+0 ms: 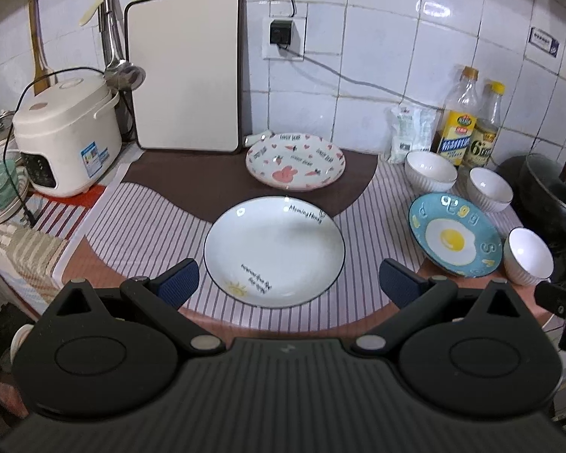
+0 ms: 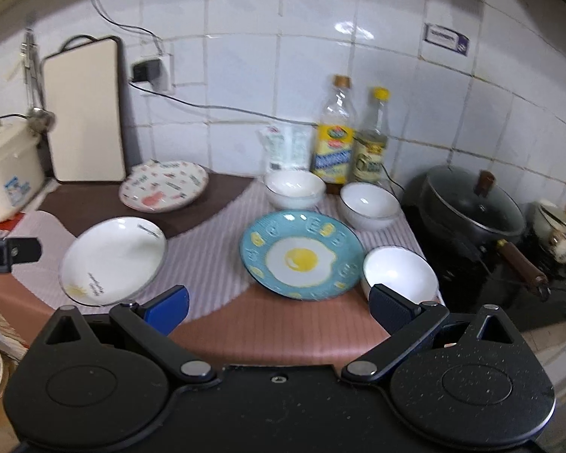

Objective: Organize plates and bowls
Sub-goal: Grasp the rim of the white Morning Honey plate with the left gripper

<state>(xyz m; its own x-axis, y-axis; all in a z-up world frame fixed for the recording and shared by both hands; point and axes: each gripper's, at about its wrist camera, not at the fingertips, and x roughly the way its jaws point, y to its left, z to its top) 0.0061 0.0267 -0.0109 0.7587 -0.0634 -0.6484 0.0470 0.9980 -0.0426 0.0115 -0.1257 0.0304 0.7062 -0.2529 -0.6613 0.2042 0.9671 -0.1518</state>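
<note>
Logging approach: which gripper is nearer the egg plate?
Right. The right gripper is open just in front of the egg plate; the left gripper is open over the white plate, off to its left.

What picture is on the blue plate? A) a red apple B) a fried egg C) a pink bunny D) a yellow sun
B, because the blue plate has a white fried egg with a round yellow yolk painted in its middle. The bunny is on the pink-patterned plate at the back, and the little sun is on the white plate.
</note>
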